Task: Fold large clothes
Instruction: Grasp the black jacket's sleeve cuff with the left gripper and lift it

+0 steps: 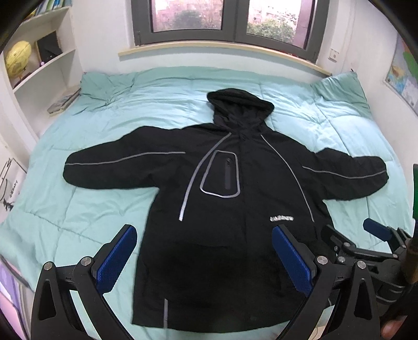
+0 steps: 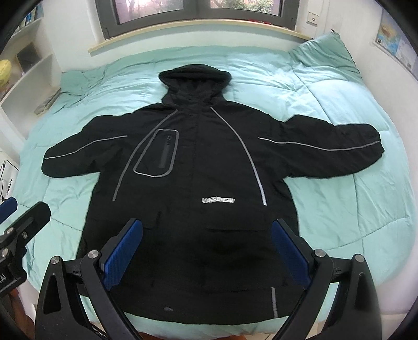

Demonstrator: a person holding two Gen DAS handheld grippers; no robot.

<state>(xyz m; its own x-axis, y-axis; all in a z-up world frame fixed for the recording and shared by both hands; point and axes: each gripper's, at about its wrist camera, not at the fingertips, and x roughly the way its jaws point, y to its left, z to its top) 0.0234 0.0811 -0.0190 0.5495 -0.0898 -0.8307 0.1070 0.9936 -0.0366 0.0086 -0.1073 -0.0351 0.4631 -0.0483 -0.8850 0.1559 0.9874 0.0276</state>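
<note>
A black hooded jacket point(image 1: 222, 209) with grey reflective piping lies spread flat, front up, on a bed with a mint green quilt point(image 1: 104, 130). Both sleeves stretch out sideways and the hood points to the window. It fills the right wrist view too point(image 2: 203, 183). My left gripper point(image 1: 203, 235) is open and empty, held above the jacket's lower hem. My right gripper point(image 2: 206, 230) is open and empty, also above the hem. The right gripper shows at the right edge of the left wrist view point(image 1: 365, 235). The left gripper shows at the left edge of the right wrist view point(image 2: 15, 222).
A window point(image 1: 224, 23) with a wooden sill runs behind the bed. White shelves point(image 1: 44, 65) with a yellow globe point(image 1: 18, 57) stand at the left. A map poster point(image 1: 405, 73) hangs on the right wall. A pillow bulge point(image 2: 326, 57) sits at the bed's far right corner.
</note>
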